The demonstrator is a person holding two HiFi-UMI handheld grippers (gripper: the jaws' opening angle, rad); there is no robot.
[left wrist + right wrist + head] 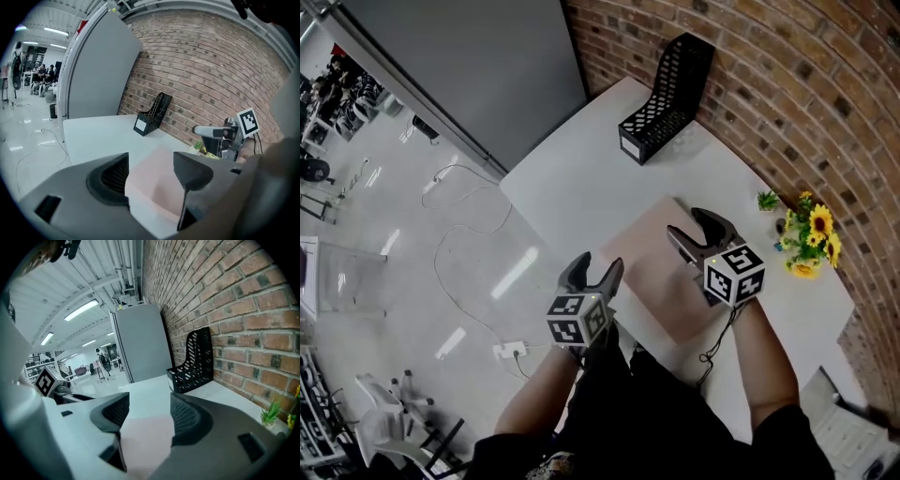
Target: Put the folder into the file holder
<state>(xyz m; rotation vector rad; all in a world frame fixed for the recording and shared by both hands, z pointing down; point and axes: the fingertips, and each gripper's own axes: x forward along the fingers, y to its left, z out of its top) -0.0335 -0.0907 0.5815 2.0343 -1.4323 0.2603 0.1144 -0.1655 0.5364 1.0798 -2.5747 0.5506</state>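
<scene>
I'm looking down on a white worktop (572, 192) pushed into the corner of a brick wall (787, 84), with a tall grey panel (469, 66) closing the room off at 11 o'clock. At 9 o'clock the pale glossy floor (403, 253) carries a thin looping cable (455, 239) that ends at a small white socket block (511, 350). The black mesh file holder (667, 98) stands upright at 12 o'clock, hard against the brick and well apart from everything else. The pink folder (656, 272) lies flat near the worktop's 6 o'clock edge, and a sprig of yellow flowers (811, 239) sits at its 3 o'clock by the wall. My left claw (598, 264) hangs at the folder's 9 o'clock edge, released, with only the pink sheet showing through the gap. My right claw (689, 223) is over the folder's 1 o'clock part, also released, nothing pinched. I cannot tell whether either claw's tips touch the sheet. The right marker cube and my arms cover the folder's 4 o'clock side and the worktop's near edge. What the flowers stand in is too small to make out, and the hall beyond the panel is only a distant blur.
</scene>
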